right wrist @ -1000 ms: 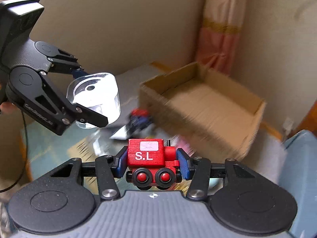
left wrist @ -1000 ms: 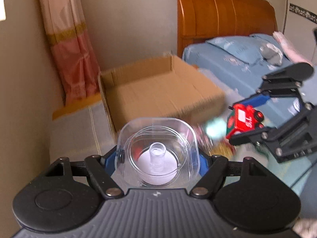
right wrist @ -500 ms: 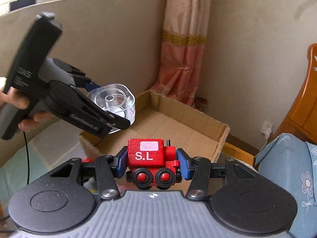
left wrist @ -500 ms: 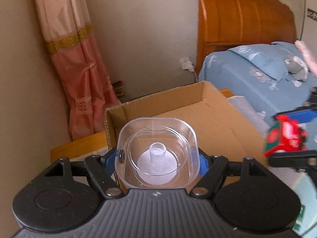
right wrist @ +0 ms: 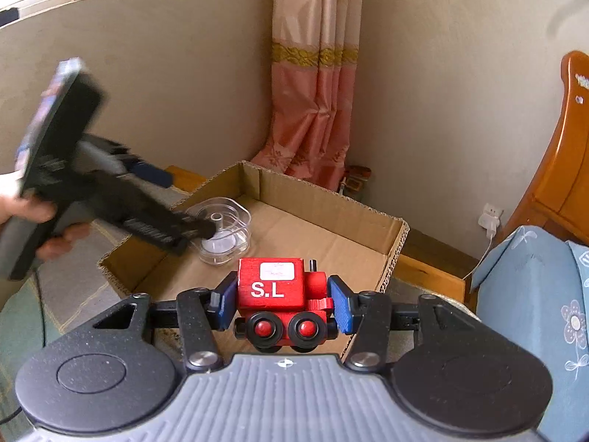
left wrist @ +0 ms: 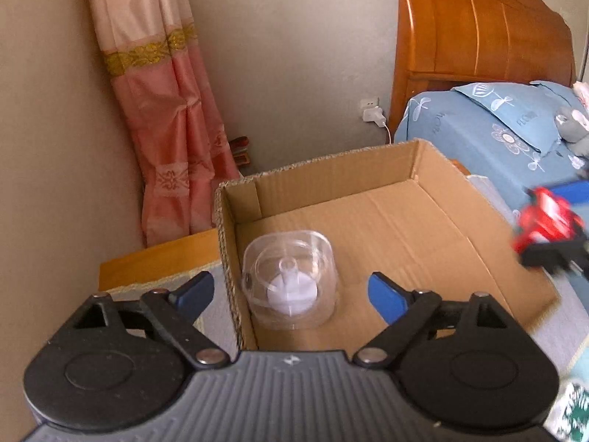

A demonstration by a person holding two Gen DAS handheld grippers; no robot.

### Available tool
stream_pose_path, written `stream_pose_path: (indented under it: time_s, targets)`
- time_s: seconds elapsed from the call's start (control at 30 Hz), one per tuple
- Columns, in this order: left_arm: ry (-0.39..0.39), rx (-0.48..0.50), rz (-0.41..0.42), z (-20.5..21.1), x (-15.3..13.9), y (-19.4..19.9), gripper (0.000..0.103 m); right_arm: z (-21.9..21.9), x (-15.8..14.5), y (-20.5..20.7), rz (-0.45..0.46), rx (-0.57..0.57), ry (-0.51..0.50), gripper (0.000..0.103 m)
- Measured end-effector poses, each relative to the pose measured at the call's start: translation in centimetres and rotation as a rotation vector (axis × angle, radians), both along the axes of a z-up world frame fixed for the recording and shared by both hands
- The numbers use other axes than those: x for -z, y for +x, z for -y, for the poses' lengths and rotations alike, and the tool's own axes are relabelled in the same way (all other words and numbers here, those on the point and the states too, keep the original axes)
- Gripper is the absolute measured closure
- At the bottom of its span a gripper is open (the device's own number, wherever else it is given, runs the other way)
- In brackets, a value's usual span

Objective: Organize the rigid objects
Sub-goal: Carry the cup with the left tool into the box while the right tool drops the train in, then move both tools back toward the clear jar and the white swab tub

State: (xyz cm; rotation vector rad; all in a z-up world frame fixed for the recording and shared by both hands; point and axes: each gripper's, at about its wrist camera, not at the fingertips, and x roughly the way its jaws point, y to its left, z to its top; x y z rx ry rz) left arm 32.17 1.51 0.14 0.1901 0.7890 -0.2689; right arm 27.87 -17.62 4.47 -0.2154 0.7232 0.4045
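A clear plastic container (left wrist: 291, 280) lies on the floor of the open cardboard box (left wrist: 434, 228), near its left wall. My left gripper (left wrist: 291, 291) hangs above it with jaws opening, both blue pads well clear of the container. In the right wrist view the same container (right wrist: 228, 232) rests in the box (right wrist: 331, 243), with the left gripper (right wrist: 173, 202) blurred beside it in a person's hand (right wrist: 33, 213). My right gripper (right wrist: 281, 300) is shut on a red toy train (right wrist: 279, 298) marked "S.L", over the box's near edge. That red toy train (left wrist: 545, 221) also shows blurred at right.
A pink curtain (left wrist: 165, 110) hangs in the corner behind the box. A wooden bed headboard (left wrist: 478, 29) and blue bedding (left wrist: 497, 129) lie to the right. A wall socket with a plug (left wrist: 371, 110) sits by the bed. The box stands on a cloth-covered surface (right wrist: 84, 272).
My left gripper moved over the box, then let go of the clear container, which now lies on the box floor. My right gripper carried the red train closer to the box.
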Motion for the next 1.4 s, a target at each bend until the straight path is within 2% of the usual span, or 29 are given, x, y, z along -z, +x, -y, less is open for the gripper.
stream_pose_path:
  time_s: [0.2,0.43,0.5,0.53,0.57,0.8,0.87,1.03,1.4]
  targets:
    - [0.019,0.036,0.035,-1.1,-1.3,-3.5,0.008,-0.4,0.8,2.7,-0.027,0.021,0.001,0.047]
    - [-0.011,0.022,0.038,-3.0,-1.6,-5.4,0.008,-1.1,1.0,5.8,-0.029,0.060,-0.024,0.047]
    - [-0.011,0.016,0.037,-3.4,-1.4,-5.9,0.008,-1.3,1.0,6.3,-0.017,0.067,-0.041,0.032]
    - [-0.007,0.010,0.033,-3.6,-1.2,-6.2,0.008,-1.3,0.9,6.4,-0.008,0.085,-0.052,0.018]
    - [-0.007,0.005,0.030,-3.7,-1.0,-6.4,0.008,-1.3,0.8,6.3,0.009,0.101,-0.055,0.014]
    - [-0.023,0.000,0.011,-4.3,-0.4,-8.7,0.007,-0.3,-0.2,3.0,0.009,0.103,-0.010,0.009]
    - [-0.015,0.007,0.017,-4.2,-0.4,-9.5,0.004,-0.2,-0.3,1.4,0.009,0.103,-0.010,0.005]
    - [-0.014,0.015,0.026,-4.2,-0.6,-12.3,0.003,-0.1,-0.4,-2.7,-0.001,0.085,-0.006,0.001]
    - [-0.073,0.051,0.046,-3.7,-0.2,-18.8,0.001,1.5,2.9,-11.1,-0.080,0.076,0.052,0.000]
